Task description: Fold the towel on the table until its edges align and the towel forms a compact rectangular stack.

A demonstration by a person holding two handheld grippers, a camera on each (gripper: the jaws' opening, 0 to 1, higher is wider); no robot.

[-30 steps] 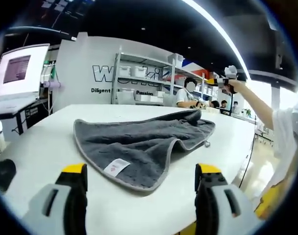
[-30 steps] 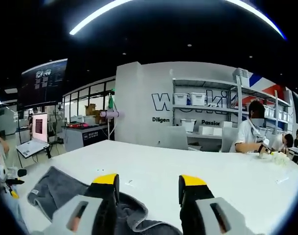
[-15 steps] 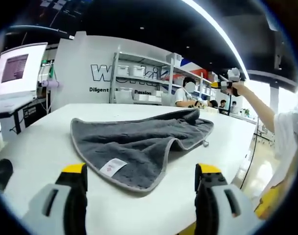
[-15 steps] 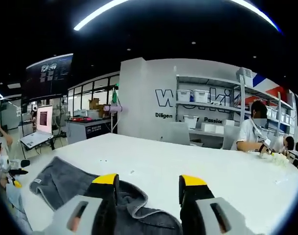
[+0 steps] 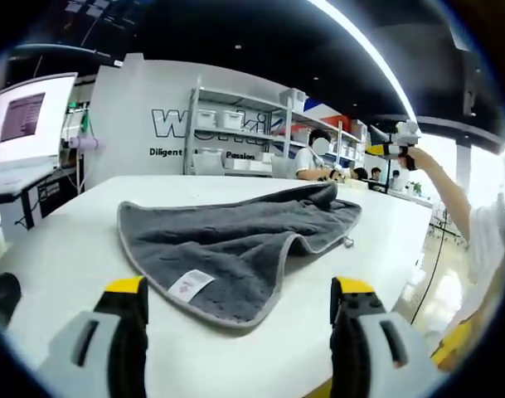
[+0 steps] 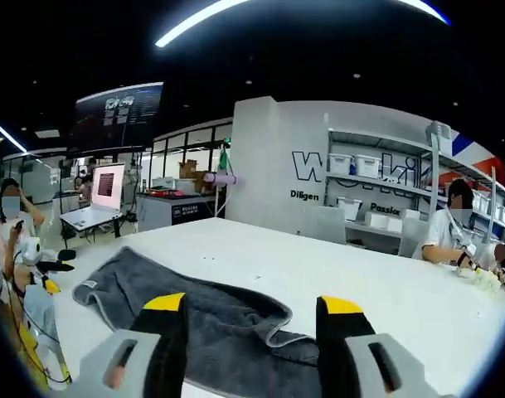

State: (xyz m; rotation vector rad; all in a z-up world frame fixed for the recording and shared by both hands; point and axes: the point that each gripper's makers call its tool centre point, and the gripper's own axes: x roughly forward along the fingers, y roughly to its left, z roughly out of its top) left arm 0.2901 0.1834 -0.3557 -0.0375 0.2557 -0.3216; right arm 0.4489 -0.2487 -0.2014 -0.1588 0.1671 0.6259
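Note:
A grey towel (image 5: 235, 240) lies rumpled on the white table (image 5: 70, 240), one side folded over and a white label (image 5: 188, 286) at its near edge. My left gripper (image 5: 239, 288) is open just short of that near edge, holding nothing. A hand holds my right gripper (image 5: 393, 148) high in the air beyond the towel's far right end. In the right gripper view the same towel (image 6: 211, 319) stretches leftward below my open right gripper (image 6: 252, 304). My left gripper (image 6: 36, 265) is at that view's far left, held by a person.
An open laptop (image 5: 28, 124) stands on a side desk to the left. A black object (image 5: 3, 292) lies at the table's left edge. Shelves with white bins (image 5: 235, 124) line the back wall. A person (image 5: 318, 157) sits behind the table.
The right gripper has shifted outward and its view now takes in more of the towel. The left gripper's view has barely moved. The towel lies as before.

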